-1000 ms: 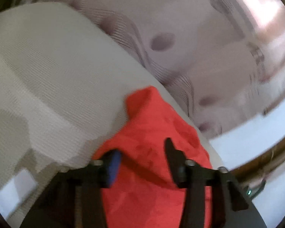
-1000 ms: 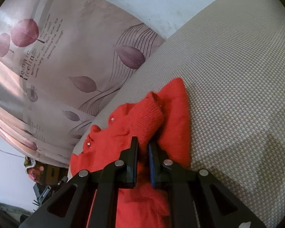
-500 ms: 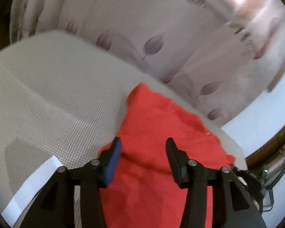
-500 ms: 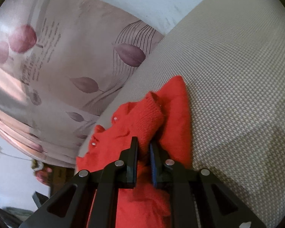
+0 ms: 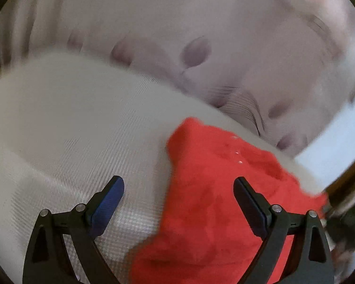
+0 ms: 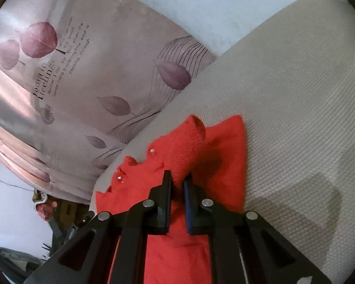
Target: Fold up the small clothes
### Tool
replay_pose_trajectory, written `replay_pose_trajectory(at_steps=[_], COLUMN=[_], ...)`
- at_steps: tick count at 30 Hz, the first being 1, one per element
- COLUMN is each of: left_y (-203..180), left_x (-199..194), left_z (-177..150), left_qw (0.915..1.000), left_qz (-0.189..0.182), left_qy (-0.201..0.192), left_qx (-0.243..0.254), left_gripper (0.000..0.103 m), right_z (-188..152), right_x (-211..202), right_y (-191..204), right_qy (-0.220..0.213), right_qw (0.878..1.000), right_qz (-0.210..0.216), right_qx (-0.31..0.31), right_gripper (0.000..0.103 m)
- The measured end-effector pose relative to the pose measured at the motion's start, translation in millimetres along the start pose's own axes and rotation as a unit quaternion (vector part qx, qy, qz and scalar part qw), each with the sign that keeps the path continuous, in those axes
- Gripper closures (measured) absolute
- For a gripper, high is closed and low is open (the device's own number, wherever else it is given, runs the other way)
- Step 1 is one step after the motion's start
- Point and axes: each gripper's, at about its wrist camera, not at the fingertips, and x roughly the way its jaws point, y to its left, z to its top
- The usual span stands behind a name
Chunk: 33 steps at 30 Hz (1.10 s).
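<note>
Pinching a sleeve of the red sweater [image 6: 224, 161], the right gripper [image 6: 177, 184] has its fingers nearly pressed together with the knit bunched up between them. The sweater lies on a beige woven cushion [image 6: 295, 94], close to the edge next to a pinkish curtain [image 6: 94, 71] printed with leaves (there's some text on it too). The left gripper [image 5: 178, 188] has its fingers spread wide and holds nothing; the right finger sits over the sweater [image 5: 213, 201], the left one over bare cushion [image 5: 71, 123]. That view is pretty blurry.
</note>
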Motion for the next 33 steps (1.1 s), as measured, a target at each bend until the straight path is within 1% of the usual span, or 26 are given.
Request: replay_pose_trajectory(at_steps=[1,2,3,4,5,8,10,11,12,14,16,18,20,21,22,23,24,25,26,27,28,29,30,31,32,33], left_y=[10.9,13.3,13.5,11.8,9.3,3.8,4.8,7.2,9.4,9.5,-0.4,-15.4,-32.2,-37.9,-39.4,-39.1,-37.1,-32.7,-27.5,-23.6,-19.9,-17.7,-15.8,-15.3,-15.6,-13.4], left_x=[0.2,-1.6,-1.3,-0.4,-0.1,1.5,-0.8,-6.1,-16.0,-33.3,-46.0,-47.3,-35.3,-26.4,-19.9,-12.6,-4.2,1.6,3.3,-0.8,-10.5,-24.0,-40.9,-60.1,-75.4,-97.8], left_z=[2.1,3.6,4.4,3.7,3.0,1.7,1.4,0.6,0.5,3.4,7.1,9.0,6.5,2.8,0.8,-2.0,-3.5,-2.7,-0.3,1.1,2.2,2.1,1.3,-2.3,-7.4,-16.9], left_qw=[0.9996,0.9995,0.9997,0.9998,0.9998,0.9995,0.9995,0.9992,0.9985,0.9971,0.9966,0.9963,0.9923,0.9890,0.9877,0.9863,0.9862,0.9883,0.9903,0.9914,0.9927,0.9944,0.9951,0.9944,0.9931,0.9909], left_qz=[-0.006,-0.003,0.006,0.011,0.016,0.030,0.029,0.032,0.029,0.027,0.019,0.015,0.043,0.059,0.063,0.072,0.081,0.074,0.063,0.060,0.053,0.035,0.012,-0.001,-0.007,-0.017], left_qy=[-0.005,-0.011,-0.010,-0.007,-0.007,-0.007,-0.013,-0.022,-0.043,-0.070,-0.079,-0.067,-0.051,-0.044,-0.037,-0.025,-0.006,0.016,0.029,0.029,0.026,0.024,0.023,0.024,0.029,0.038], left_qx=[-0.026,-0.029,-0.024,-0.017,-0.012,-0.001,-0.007,-0.012,-0.017,-0.011,0.013,0.052,0.104,0.128,0.139,0.146,0.145,0.132,0.120,0.112,0.105,0.097,0.095,0.102,0.113,0.128], left_gripper=[0.010,0.010,0.010,0.010,0.010,0.010,0.010,0.010,0.010,0.010,0.010,0.010,0.010,0.010,0.010,0.011,0.012,0.014,0.016,0.020,0.020,0.020,0.020,0.020,0.019,0.019], right_z=[-1.8,-5.6,-9.4,-9.6,-8.9,-9.9,-9.0,-8.5,-8.3,-8.5,-9.1,-10.1,-11.5,-13.2,-15.4,-18.0,-18.6,-17.5,-17.3,-17.0,-19.3,-22.4,-32.2,-41.0,-54.0,-75.5], right_x=[2.1,7.2,12.5,12.1,11.2,12.8,10.1,5.6,-0.1,-18.8,-25.9,-15.9,-2.2,8.5,21.2,27.5,27.9,25.3,20.6,10.1,-6.7,-18.7,-42.5,-54.4,-70.0,-91.4], right_y=[-3.3,-8.1,-15.0,-21.0,-22.5,-15.2,-13.7,-13.8,-11.3,4.8,19.8,38.5,43.3,41.5,35.8,30.0,26.8,23.6,21.2,18.3,18.6,22.3,30.5,35.3,39.8,40.3], right_qy=[0.005,0.015,0.024,0.022,0.022,0.022,0.020,0.015,0.005,-0.038,-0.053,-0.037,-0.021,-0.002,0.023,0.031,0.026,0.026,0.027,0.022,0.012,0.007,0.005,0.007,0.020,0.048], right_qw=[1.000,1.000,0.999,0.999,0.999,0.999,0.999,0.999,0.999,0.996,0.993,0.990,0.987,0.988,0.987,0.987,0.988,0.989,0.991,0.994,0.997,0.997,0.996,0.995,0.994,0.991], right_qz=[-0.007,-0.020,-0.026,-0.012,-0.013,-0.037,-0.037,-0.040,-0.051,-0.082,-0.087,-0.089,-0.099,-0.099,-0.108,-0.117,-0.113,-0.104,-0.097,-0.076,-0.049,-0.036,-0.025,-0.015,0.008,0.045], right_qx=[-0.001,-0.004,0.002,0.022,0.023,0.005,0.007,0.014,0.012,-0.024,-0.060,-0.106,-0.122,-0.120,-0.113,-0.107,-0.106,-0.099,-0.089,-0.069,-0.057,-0.061,-0.085,-0.098,-0.109,-0.113], right_gripper=[0.094,0.094,0.094,0.095,0.095,0.096,0.093,0.092,0.087,0.086,0.086,0.087,0.087,0.088,0.090,0.093,0.095,0.095,0.095,0.088,0.088,0.088,0.086,0.085,0.084,0.081])
